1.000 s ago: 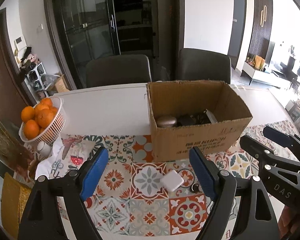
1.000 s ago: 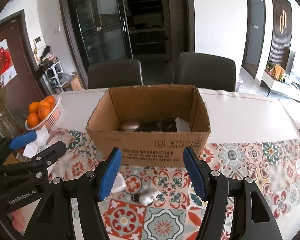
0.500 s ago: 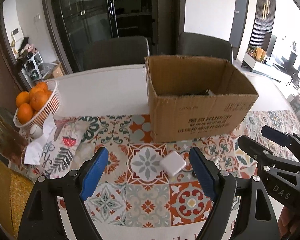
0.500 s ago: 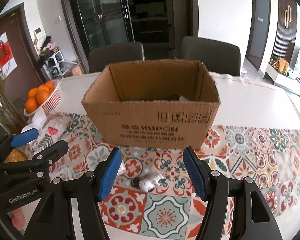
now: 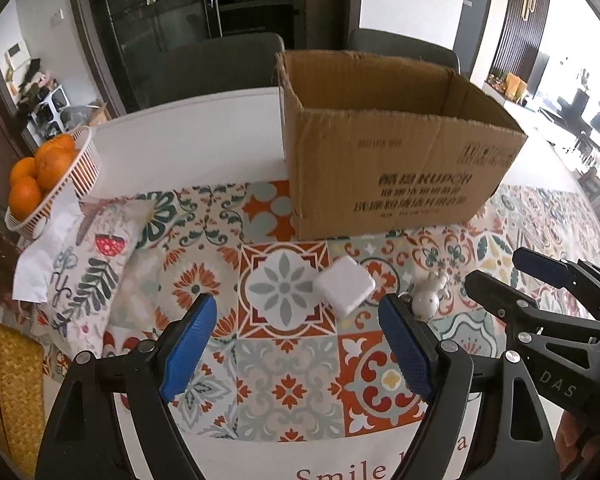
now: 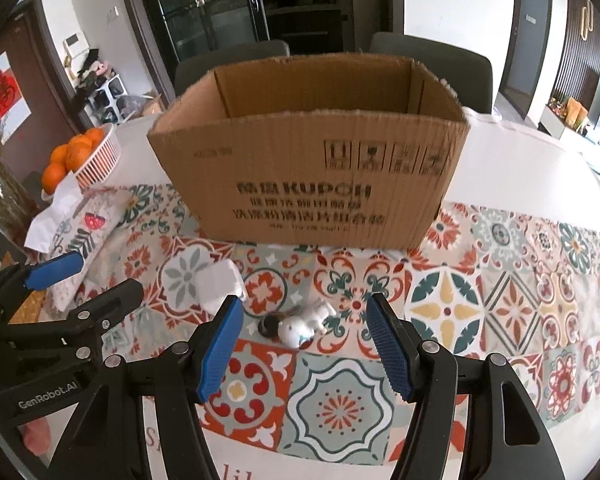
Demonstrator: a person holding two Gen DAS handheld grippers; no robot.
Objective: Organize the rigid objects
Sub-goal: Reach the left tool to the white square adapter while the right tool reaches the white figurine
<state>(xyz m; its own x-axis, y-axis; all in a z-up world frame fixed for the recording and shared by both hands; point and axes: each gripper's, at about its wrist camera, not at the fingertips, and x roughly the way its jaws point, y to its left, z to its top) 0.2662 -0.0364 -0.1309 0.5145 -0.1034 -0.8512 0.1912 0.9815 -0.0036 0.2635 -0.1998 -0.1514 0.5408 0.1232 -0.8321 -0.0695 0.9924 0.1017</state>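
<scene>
An open cardboard box (image 5: pixel 396 168) stands on the patterned table mat, also in the right wrist view (image 6: pixel 308 184); its contents are hidden from here. A white square charger block (image 5: pixel 346 290) lies on the mat in front of it, just ahead of my open, empty left gripper (image 5: pixel 296 348). It shows in the right wrist view (image 6: pixel 220 284) too. A small white figurine with a dark keyring (image 6: pixel 300 324) lies between and just ahead of the fingers of my open, empty right gripper (image 6: pixel 304 352); it also shows in the left wrist view (image 5: pixel 428 296).
A white basket of oranges (image 5: pixel 48 176) stands at the left edge, with a printed cloth and white paper (image 5: pixel 88 256) beside it. Two dark chairs (image 6: pixel 432 64) stand behind the table. The table's front edge is just under the grippers.
Both grippers have come down and closer to the mat. The box inside has dropped out of sight. The charger and the figurine now lie nearer the fingertips.
</scene>
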